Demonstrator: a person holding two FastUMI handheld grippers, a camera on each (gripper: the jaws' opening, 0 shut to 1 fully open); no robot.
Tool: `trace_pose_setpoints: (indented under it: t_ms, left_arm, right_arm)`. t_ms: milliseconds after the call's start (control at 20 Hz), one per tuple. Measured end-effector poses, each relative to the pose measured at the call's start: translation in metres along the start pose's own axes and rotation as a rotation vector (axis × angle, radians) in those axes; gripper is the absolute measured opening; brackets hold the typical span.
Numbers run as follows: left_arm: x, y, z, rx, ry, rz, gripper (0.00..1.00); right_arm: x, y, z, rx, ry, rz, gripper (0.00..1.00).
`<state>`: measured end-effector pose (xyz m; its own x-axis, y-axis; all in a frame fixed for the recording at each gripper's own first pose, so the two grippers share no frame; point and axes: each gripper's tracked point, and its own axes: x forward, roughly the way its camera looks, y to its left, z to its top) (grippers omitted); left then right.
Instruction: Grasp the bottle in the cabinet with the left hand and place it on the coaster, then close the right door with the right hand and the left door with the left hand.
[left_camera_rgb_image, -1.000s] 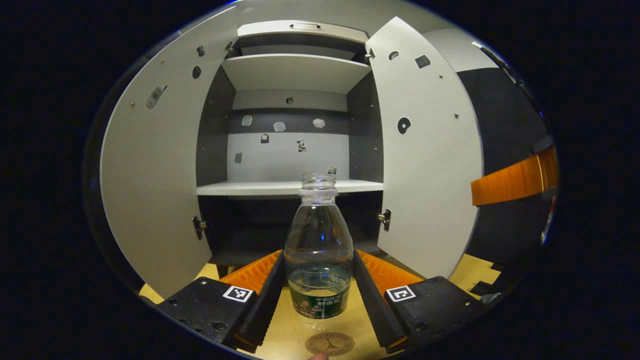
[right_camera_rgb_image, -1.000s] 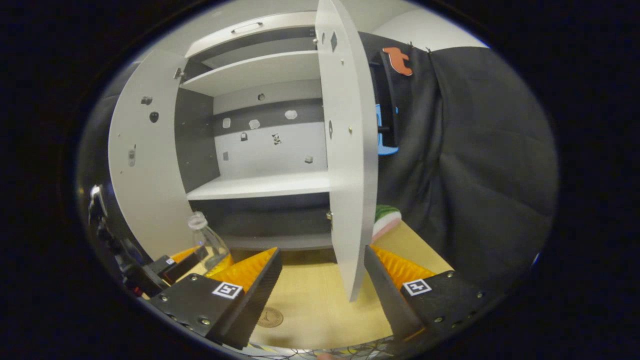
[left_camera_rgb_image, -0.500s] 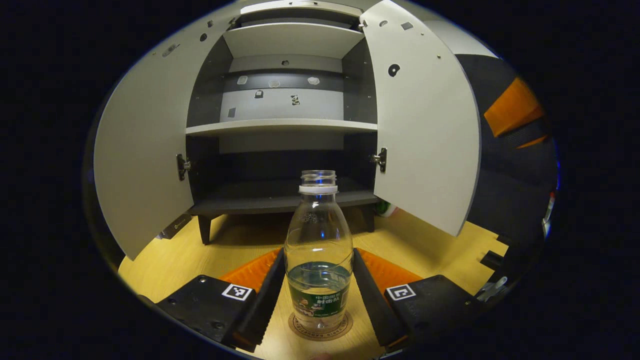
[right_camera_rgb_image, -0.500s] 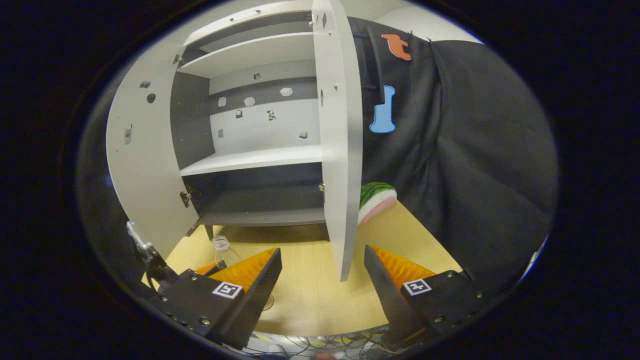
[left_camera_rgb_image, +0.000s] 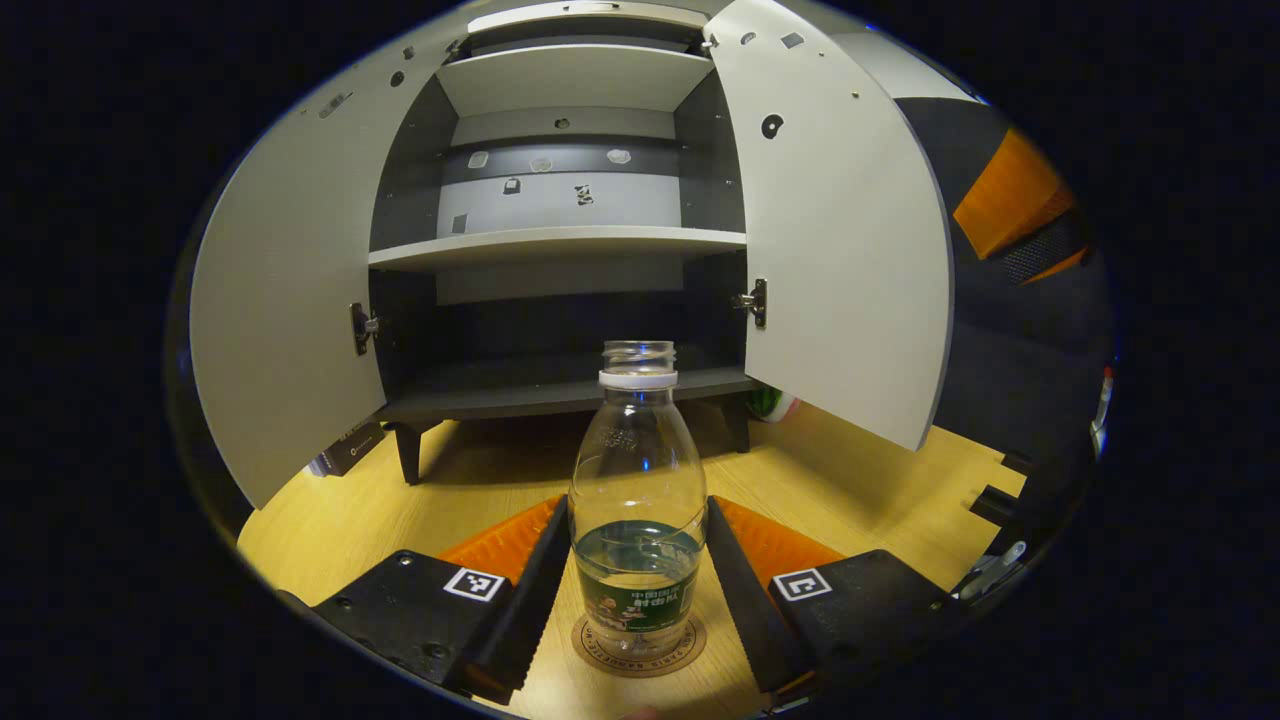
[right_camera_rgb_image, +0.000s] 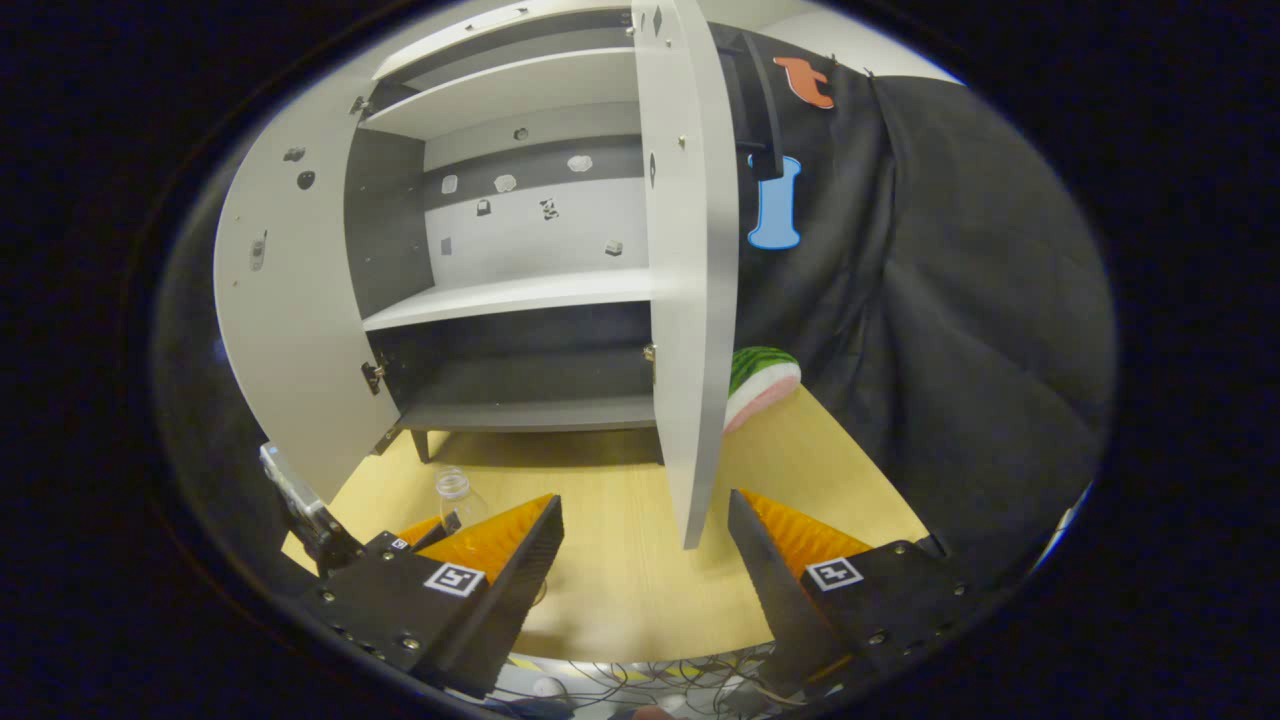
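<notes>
cloth-walled test booth (right_camera_rgb_image: 950, 330)

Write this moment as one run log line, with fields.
step: placing | water bottle: upright on coaster | left claw: shut on bottle | right claw: open | cabinet doors: both open

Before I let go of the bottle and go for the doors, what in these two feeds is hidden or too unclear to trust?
- Coaster, left gripper view: its middle is covered by the bottle, so centring is unclear.
- Bottle in the right gripper view: the right gripper finger covers all but the neck.
- Left gripper: whether its fingers still press the bottle is unclear.
- Right door, right gripper view: seen edge-on; its outer face and handle are hidden.
</notes>
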<state>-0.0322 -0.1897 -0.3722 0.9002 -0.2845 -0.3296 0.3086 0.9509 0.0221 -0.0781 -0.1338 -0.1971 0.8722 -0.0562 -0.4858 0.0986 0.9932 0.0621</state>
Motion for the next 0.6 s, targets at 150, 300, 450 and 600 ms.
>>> trace_pose_setpoints:
  t_ms: [150, 300, 450, 600]
  left_arm:
    - [-0.002, -0.001, -0.001, -0.001, 0.003, -0.002, 0.83]
    - [-0.002, 0.0, -0.002, 0.003, 0.003, 0.005, 0.83]
    - [-0.011, -0.002, -0.007, -0.025, 0.012, 0.008, 0.84]
    - [-0.024, -0.007, -0.003, -0.011, -0.006, 0.005, 0.84]
  right_arm:
    - [0.0, 0.001, -0.002, 0.017, 0.007, 0.005, 1.0]
    - [0.0, 0.001, -0.005, 0.025, 0.017, 0.007, 1.0]
    - [-0.001, 0.001, -0.003, 0.033, 0.007, 0.012, 1.0]
    - [-0.004, 0.0, -0.003, 0.04, 0.002, 0.013, 1.0]
